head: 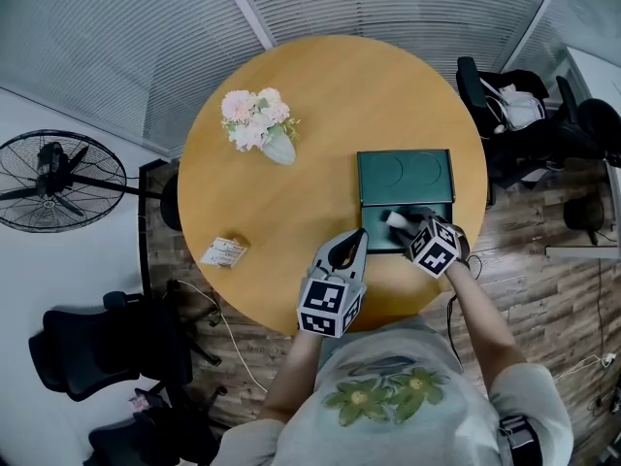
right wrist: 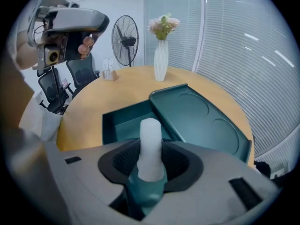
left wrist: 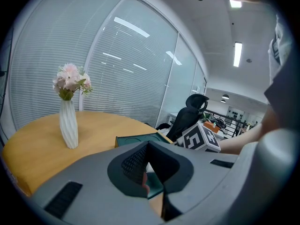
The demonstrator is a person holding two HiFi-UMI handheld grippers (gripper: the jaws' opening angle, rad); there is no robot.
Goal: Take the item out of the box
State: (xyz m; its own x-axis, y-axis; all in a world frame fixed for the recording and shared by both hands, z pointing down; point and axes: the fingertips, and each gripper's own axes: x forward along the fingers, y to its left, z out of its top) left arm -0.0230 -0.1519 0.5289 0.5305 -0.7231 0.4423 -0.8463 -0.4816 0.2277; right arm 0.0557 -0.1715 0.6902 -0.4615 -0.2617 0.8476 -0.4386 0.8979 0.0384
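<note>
A dark green box (head: 374, 236) stands open on the round wooden table (head: 291, 202), its lid (head: 406, 176) laid flat behind it. My right gripper (head: 398, 221) hovers over the box, shut on a tube-like item (right wrist: 151, 149) with a white cap and a teal body. The cap sticks up between the jaws, above the box's hollow (right wrist: 126, 121) and its lid (right wrist: 201, 121). My left gripper (head: 357, 237) is just left of the box with its jaws together and nothing in them. In the left gripper view the box (left wrist: 136, 139) lies right ahead.
A white vase of pink flowers (head: 258, 122) stands at the table's far left. A small packet (head: 224, 251) lies near the left front edge. A floor fan (head: 53, 181) and office chairs (head: 107, 352) surround the table; another chair (head: 514, 115) stands at the right.
</note>
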